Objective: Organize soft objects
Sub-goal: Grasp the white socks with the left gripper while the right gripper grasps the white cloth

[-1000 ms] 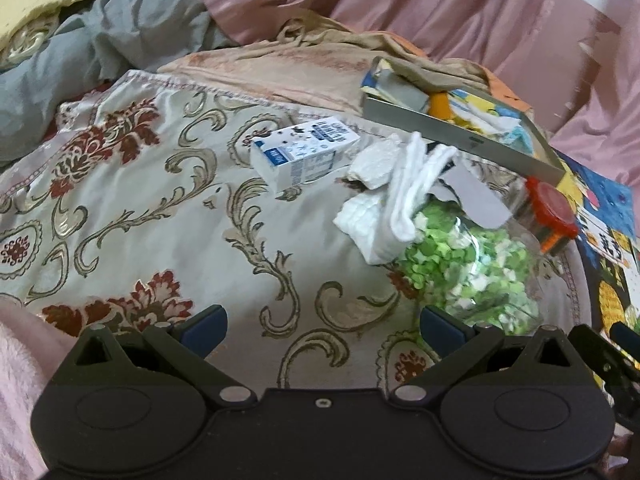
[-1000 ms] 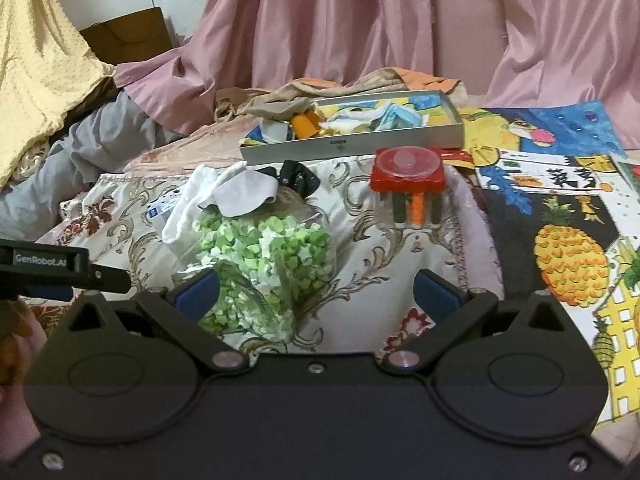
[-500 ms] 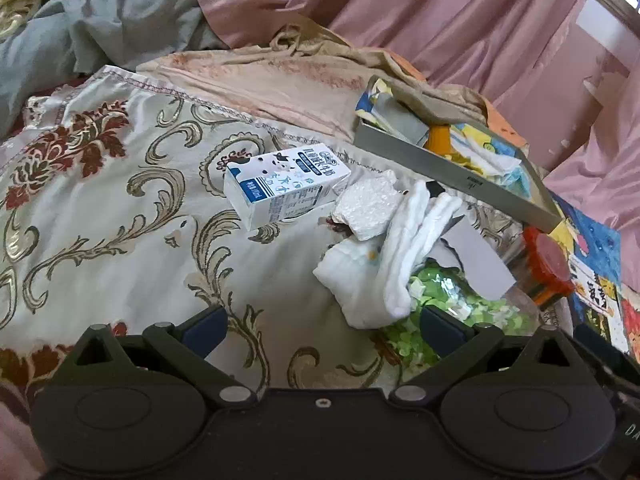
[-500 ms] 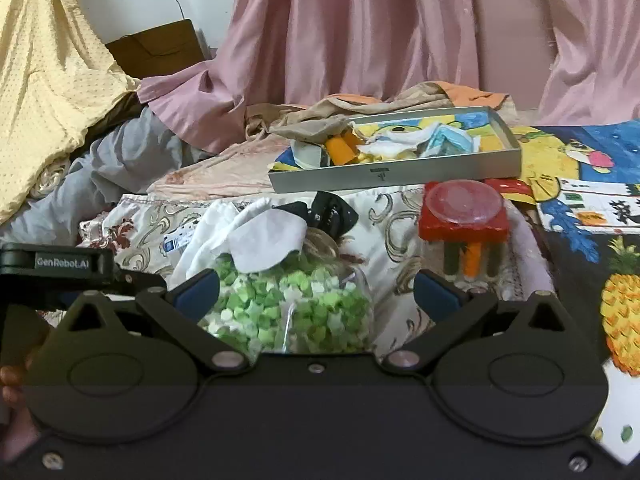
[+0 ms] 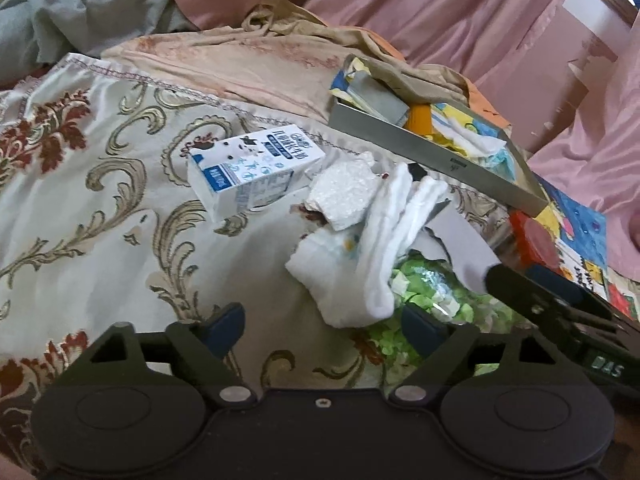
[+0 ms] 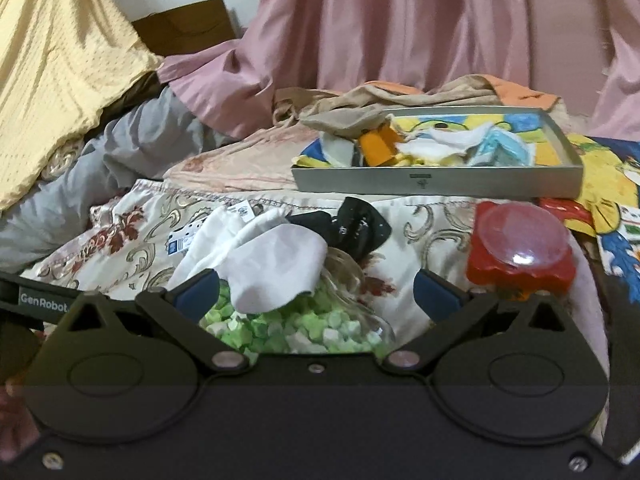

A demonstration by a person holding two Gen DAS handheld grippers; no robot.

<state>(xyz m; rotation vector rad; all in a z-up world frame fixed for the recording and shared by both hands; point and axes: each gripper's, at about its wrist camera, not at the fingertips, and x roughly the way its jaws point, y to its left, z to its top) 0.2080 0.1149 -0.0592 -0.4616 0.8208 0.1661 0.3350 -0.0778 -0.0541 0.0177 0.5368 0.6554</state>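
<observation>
A floral bedspread (image 5: 100, 200) with gold scrolls and red flowers covers most of the surface, and everything else can be placed from the clear bag of green and white foam bits (image 6: 304, 324) lying on it. Beyond that bag, against the pink curtains (image 6: 400, 20), sits a shallow grey tray (image 6: 436, 184) holding soft things: an orange piece, white cloth and a pale blue face mask, with tan fabric draped over its far corner. The left gripper (image 5: 323, 325) is spread wide with nothing between its blue-padded fingers, and hangs over the bedspread with its right finger at the near edge of the bag. The right gripper (image 6: 316, 296) is likewise fully apart and empty, its fingers straddling the top of the bag. White socks (image 5: 384, 248) lie bunched on the bag's left side, partly on the bedspread, and a grey-white cloth (image 6: 276, 268) drapes over the bag's top. To the right of the bag stands a red-lidded jar (image 6: 520, 248). Left of the bag and past the socks lies a blue-and-white milk carton (image 5: 252, 172) on its side, with a white foam scrap (image 5: 344, 196) between carton and socks. Just behind the bag rests a small black object (image 6: 356, 228).
</observation>
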